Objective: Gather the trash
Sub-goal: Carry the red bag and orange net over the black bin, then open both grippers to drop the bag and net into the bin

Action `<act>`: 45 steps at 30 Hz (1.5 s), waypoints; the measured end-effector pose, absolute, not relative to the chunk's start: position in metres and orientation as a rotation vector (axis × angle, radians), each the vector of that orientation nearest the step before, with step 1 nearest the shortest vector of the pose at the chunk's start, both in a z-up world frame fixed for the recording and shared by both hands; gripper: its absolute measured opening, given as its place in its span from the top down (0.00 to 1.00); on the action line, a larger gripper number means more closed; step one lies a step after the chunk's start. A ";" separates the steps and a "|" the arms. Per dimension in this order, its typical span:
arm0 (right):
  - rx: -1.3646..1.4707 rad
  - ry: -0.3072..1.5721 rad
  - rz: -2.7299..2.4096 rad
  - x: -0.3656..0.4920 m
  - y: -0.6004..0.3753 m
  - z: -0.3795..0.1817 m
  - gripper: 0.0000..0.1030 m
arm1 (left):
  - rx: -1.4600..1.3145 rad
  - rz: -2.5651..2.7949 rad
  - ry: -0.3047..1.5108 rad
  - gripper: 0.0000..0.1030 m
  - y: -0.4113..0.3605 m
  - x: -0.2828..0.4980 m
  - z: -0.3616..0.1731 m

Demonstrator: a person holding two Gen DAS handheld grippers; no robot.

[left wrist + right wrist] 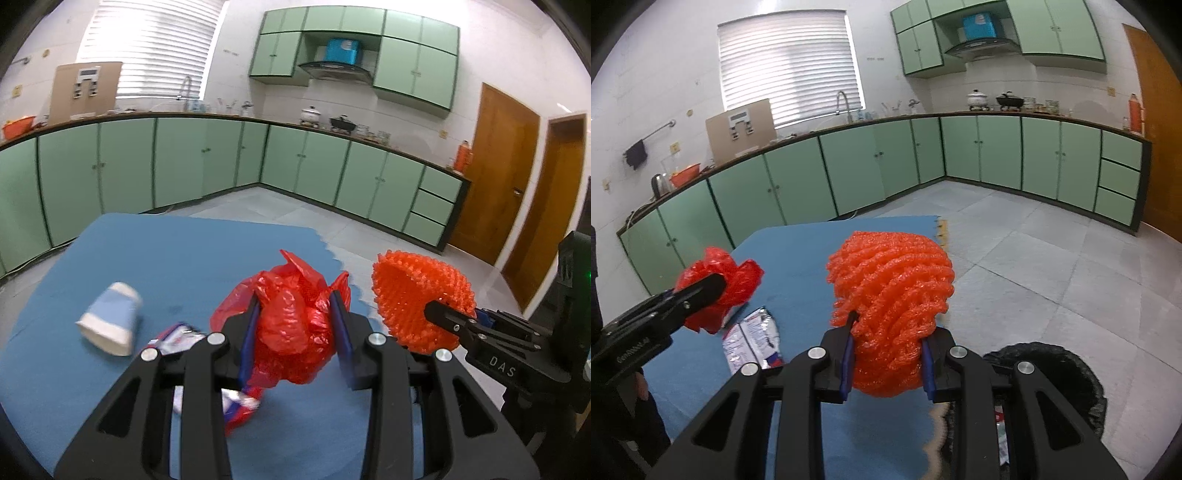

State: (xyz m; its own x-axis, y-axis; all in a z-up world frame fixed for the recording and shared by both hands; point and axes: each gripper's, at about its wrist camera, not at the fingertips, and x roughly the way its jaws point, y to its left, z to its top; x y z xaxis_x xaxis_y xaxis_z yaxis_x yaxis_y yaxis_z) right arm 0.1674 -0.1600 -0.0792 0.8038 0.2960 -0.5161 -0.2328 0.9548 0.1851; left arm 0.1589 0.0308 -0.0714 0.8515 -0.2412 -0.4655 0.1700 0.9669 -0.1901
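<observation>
Left gripper [295, 336]: I am pinching the crumpled red plastic bag [291, 332] above the blue table mat [177, 258] | Right gripper [888, 354]: I am squeezing the orange foam net [890, 295] beside the mat edge | Black-lined trash bin [1071, 373] is standing on the floor, lower right | Paper cup [109, 317] and snack wrapper [753, 339] are lying on the mat.

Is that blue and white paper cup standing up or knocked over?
Knocked over. The paper cup lies on its side on the blue mat, its white rim facing sideways.

You're gripping a glossy, crinkled red plastic bag [291, 325] and a bumpy orange foam net [892, 295]; below them lies a matt blue mat [177, 258]
</observation>
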 end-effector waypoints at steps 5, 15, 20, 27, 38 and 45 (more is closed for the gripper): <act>0.125 0.564 0.214 0.160 -0.196 -0.077 0.72 | -0.137 -0.300 0.518 0.67 -0.010 0.170 -0.076; 0.174 0.569 0.057 0.144 -0.273 -0.088 0.72 | -0.093 -0.440 0.549 0.67 -0.090 0.188 -0.097; 0.186 0.578 0.002 0.140 -0.299 -0.096 0.72 | -0.071 -0.485 0.560 0.67 -0.123 0.193 -0.111; 0.205 0.623 -0.056 0.140 -0.326 -0.118 0.72 | -0.025 -0.510 0.591 0.66 -0.166 0.202 -0.136; 0.242 0.694 -0.108 0.155 -0.355 -0.151 0.60 | -0.013 -0.521 0.711 0.50 -0.193 0.227 -0.165; 0.265 0.702 -0.127 0.157 -0.367 -0.155 0.40 | -0.033 -0.534 0.699 0.38 -0.198 0.230 -0.161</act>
State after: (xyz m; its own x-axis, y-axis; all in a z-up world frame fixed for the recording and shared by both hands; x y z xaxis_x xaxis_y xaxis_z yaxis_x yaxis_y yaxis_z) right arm 0.1568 -0.3667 -0.1549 0.7575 -0.0265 -0.6523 0.2037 0.9589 0.1976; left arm 0.2301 -0.1979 -0.1614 0.6371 -0.4788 -0.6039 0.4570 0.8657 -0.2043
